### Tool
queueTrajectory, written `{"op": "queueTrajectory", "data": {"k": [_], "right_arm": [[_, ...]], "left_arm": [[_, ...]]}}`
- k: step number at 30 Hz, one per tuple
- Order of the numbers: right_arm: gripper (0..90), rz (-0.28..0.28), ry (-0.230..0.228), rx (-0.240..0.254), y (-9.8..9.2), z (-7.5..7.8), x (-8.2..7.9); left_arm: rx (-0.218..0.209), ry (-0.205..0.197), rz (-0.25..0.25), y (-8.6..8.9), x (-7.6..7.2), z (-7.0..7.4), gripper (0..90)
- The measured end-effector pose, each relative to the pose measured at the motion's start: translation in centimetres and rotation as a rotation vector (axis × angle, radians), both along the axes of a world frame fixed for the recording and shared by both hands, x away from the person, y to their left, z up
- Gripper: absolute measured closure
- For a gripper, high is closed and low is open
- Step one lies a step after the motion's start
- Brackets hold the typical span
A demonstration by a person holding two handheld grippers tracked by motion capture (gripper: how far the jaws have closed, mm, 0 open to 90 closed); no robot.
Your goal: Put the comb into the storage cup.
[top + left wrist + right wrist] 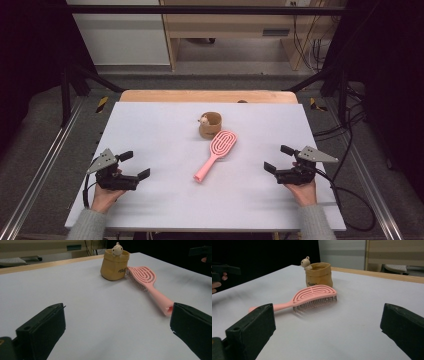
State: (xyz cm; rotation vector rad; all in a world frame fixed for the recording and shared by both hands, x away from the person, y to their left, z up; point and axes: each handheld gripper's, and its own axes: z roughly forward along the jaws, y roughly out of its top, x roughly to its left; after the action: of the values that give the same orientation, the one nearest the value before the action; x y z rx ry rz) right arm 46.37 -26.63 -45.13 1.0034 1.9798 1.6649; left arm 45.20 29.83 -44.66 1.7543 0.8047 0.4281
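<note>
- The writing on the front of the tan paper pouch (115,265) is dark and too small to read in either gripper view.
- The pouch interior is hidden; a small pale bear figure (117,249) sticks out above its rim.
- The bristles of the pink hairbrush (215,155) face down on the surface (165,135); my right gripper view shows them along one edge.
- In my left gripper view, my own jaw cuts off the handle tip.
- The hairbrush lies at the middle of the surface, its head just beside the pouch; contact cannot be judged.
- My left tongs (131,165) stand apart and empty, near the left edge.
- My right tongs (279,158) stand apart and empty, near the right edge, well apart from the hairbrush.
</note>
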Motion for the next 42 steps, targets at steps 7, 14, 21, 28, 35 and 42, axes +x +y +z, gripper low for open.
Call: {"op": "queueTrajectory", "data": {"k": [7,14,21,28,35,42], "right_arm": [[0.3,0.002,0.002,-0.005,0.0,0.0,0.0],[0.3,-0.002,0.001,-0.020,0.0,-0.1,0.0],[0.3,0.003,0.000,-0.015,0.0,0.0,0.0],[0.3,0.007,0.002,-0.014,-0.1,0.0,-0.1],[0.3,0.007,-0.006,-0.017,-0.1,0.1,-0.1],[0.3,0.008,-0.005,-0.022,-0.1,0.0,-0.1]], "left_arm": [[0.006,0.002,0.002,-0.1,0.0,0.0,0.0],[0.004,0.005,0.009,-0.2,0.0,0.1,0.0],[0.020,0.019,0.018,-0.6,0.1,0.2,0.0],[0.031,0.021,0.018,-0.9,0.1,0.5,0.0],[0.045,0.032,0.013,-1.4,0.1,0.9,0.0],[0.061,0.035,0.001,-2.3,0.2,1.4,0.0]]}}
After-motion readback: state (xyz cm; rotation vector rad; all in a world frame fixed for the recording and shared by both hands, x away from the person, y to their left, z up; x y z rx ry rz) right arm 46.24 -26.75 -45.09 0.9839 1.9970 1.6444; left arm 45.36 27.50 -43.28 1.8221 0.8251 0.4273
